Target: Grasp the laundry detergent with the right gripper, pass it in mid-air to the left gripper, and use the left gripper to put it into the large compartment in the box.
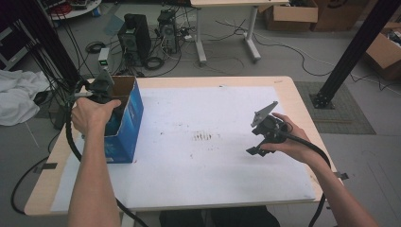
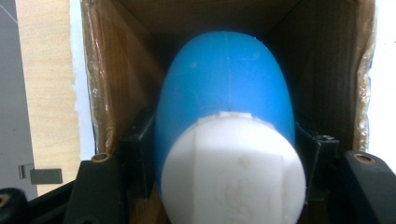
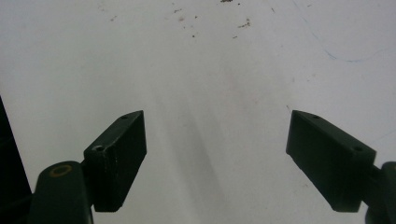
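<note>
Table [image 1: 227, 81]: light wood top under a large white sheet [image 1: 208, 165], marked with small dark specks near the middle.
Box [image 1: 124, 124]: blue cardboard carton, open on top, brown inside, standing at 9 o'clock on the sheet near the left edge.
Bottle [image 2: 224, 93]: smooth, rounded blue body with a broad white cap [image 2: 233, 170]; a faint seam runs down the blue part.
Bottle's place: inside the open carton, between the jaws of the left gripper [image 2: 224, 149], which press on its sides just above the cap.
Bottle's axis: long axis runs along the jaws, cap toward the camera at 6 o'clock, blue end into the carton at 12 o'clock.
Left gripper: clamped on the bottle, over the carton's mouth.
Right gripper [image 3: 215, 154]: jaws spread wide, nothing between them, above bare sheet at 3 o'clock.
</note>
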A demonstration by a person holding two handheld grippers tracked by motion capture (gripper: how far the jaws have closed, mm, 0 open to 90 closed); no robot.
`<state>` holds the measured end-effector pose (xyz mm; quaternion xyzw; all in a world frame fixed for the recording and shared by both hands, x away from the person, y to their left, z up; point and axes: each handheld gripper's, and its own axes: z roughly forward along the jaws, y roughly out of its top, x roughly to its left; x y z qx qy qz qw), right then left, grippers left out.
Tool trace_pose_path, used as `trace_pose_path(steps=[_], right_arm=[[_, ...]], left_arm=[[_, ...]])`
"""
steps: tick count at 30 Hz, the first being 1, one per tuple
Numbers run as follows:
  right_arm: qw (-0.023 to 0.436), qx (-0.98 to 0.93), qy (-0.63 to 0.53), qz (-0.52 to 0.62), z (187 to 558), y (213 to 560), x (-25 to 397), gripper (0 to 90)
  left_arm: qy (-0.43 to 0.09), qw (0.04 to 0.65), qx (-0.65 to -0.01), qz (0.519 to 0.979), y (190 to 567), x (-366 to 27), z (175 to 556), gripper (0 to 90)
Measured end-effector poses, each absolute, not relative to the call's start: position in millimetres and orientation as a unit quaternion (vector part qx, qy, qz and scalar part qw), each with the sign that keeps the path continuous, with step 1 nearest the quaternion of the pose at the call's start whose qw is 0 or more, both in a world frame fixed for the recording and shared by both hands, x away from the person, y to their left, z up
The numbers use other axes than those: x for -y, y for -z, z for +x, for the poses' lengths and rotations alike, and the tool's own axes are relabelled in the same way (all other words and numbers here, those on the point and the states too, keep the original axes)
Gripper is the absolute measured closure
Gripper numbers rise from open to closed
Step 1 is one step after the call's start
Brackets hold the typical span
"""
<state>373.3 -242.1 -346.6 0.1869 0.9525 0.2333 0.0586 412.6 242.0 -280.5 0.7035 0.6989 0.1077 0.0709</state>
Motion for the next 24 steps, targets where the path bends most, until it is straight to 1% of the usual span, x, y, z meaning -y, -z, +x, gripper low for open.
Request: trace_pose_path(steps=[14,24], right_arm=[[0.057,-0.953,-0.229,0.188,373.8,348.5,240.6,20.2],[0.057,-0.954,-0.228,0.188,373.7,350.5,239.6,20.1]], left_arm=[[-0.107,0.072,-0.700,0.702,280.1,-242.0,413.5,37.2],[-0.107,0.074,-0.701,0.701,277.8,-242.1,413.7,34.9]])
